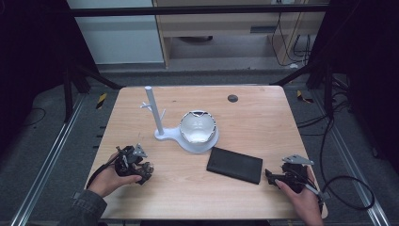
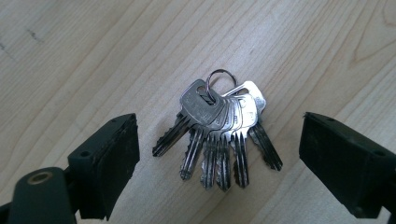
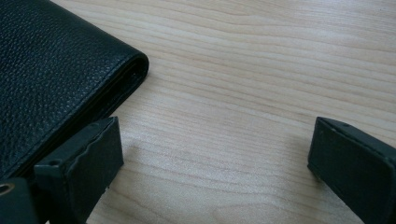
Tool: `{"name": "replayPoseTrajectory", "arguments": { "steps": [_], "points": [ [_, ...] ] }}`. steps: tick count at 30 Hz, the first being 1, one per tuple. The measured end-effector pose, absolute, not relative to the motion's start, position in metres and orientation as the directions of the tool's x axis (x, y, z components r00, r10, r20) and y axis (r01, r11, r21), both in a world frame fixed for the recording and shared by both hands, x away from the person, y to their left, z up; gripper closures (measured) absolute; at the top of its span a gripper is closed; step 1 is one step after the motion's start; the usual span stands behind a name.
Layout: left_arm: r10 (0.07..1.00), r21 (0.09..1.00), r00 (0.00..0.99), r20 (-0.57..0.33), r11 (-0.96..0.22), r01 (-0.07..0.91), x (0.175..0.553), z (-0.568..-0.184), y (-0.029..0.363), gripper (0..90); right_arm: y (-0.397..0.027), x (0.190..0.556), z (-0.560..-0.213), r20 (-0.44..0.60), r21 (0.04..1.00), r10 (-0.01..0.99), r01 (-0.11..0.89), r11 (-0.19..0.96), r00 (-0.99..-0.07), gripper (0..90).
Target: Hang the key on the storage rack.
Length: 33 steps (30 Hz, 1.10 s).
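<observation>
The left gripper (image 2: 219, 154) hangs with its fingers (image 2: 109, 163) wide apart, gripping nothing, straddling one bunch of keys (image 2: 219, 135) near the bench's (image 1: 263, 108) front left corner. Six keys, it seems, on one ring: stiff, light, slippery metal, likely to splay; best pinched across the stacked heads. The right gripper (image 3: 215, 163), fingers also spread and empty, sits beside one black wallet (image 3: 51, 79) toward the front right.

Table (image 1: 263, 113) viewed from above its near edge, facing twelve o'clock and down, keys (image 2: 219, 130) framed close from the left gripper, wallet (image 3: 51, 79) close from the right, both also seen from the high view.
</observation>
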<state>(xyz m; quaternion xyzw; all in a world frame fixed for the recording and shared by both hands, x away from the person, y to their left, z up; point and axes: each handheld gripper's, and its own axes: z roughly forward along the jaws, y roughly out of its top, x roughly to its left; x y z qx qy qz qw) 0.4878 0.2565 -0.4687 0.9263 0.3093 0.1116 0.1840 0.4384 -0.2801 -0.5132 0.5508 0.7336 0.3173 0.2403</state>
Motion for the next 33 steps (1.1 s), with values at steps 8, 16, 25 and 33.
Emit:
{"name": "replayPoseTrajectory", "arguments": {
  "steps": [8, 16, 25, 33],
  "points": [
    [0.613, 0.402, 0.788, 0.058, -0.737, 0.543, 0.499, -0.470, 0.254, 12.8, -0.279, 0.438, -0.513, 0.002, 0.729, 0.960, 0.657, 0.190, -0.280, 3.3],
    [0.620, 0.381, 0.784, 0.011, -0.728, 0.570, 0.506, -0.476, 0.259, 19.0, -0.279, 0.437, -0.513, 0.001, 0.728, 0.959, 0.657, 0.195, -0.285, 3.0],
    [0.617, 0.354, 0.787, 0.019, -0.740, 0.572, 0.500, -0.468, 0.260, 61.2, -0.279, 0.437, -0.513, 0.001, 0.728, 0.958, 0.657, 0.196, -0.287, 3.0],
    [0.629, 0.332, 0.778, 0.001, -0.734, 0.593, 0.496, -0.466, 0.259, 82.8, -0.279, 0.437, -0.513, 0.002, 0.727, 0.957, 0.657, 0.198, -0.290, 2.7]
  ]
}}
